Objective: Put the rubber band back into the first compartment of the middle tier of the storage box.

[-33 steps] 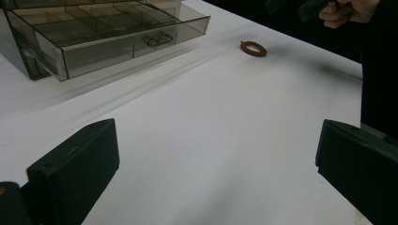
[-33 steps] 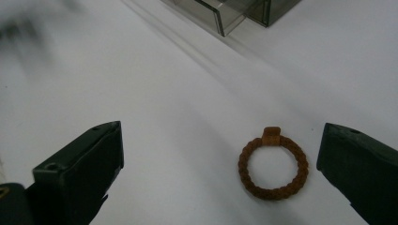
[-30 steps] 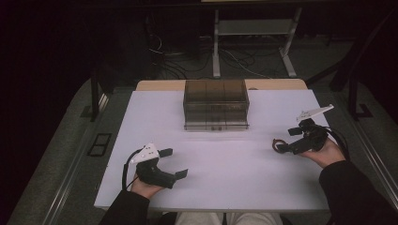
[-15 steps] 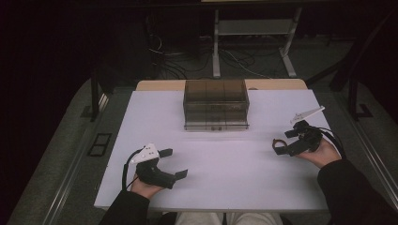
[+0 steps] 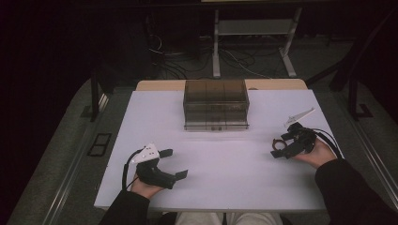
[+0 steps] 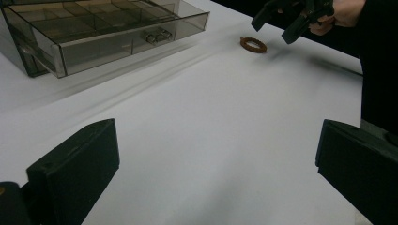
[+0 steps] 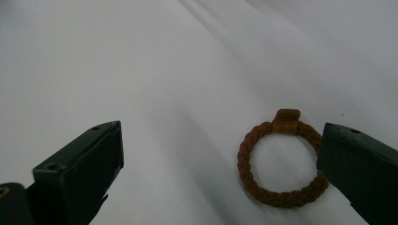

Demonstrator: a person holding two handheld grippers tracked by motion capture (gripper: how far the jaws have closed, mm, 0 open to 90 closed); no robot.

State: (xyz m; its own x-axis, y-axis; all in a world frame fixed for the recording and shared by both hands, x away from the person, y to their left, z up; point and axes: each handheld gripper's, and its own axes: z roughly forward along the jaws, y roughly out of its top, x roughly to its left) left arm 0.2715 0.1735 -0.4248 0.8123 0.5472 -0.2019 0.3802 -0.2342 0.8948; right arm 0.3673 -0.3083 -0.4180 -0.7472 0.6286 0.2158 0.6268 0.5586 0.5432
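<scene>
So the ring is lying flat on the table, over on the right side, and it's the right gripper that's right on it. In the right gripper view the ring sits off-centre, tucked by the right-hand jaw, maybe touching. Jaws wide apart, holding nothing. Left gripper is near left, well apart, also spread and holding nothing. Box sits far centre.
</scene>
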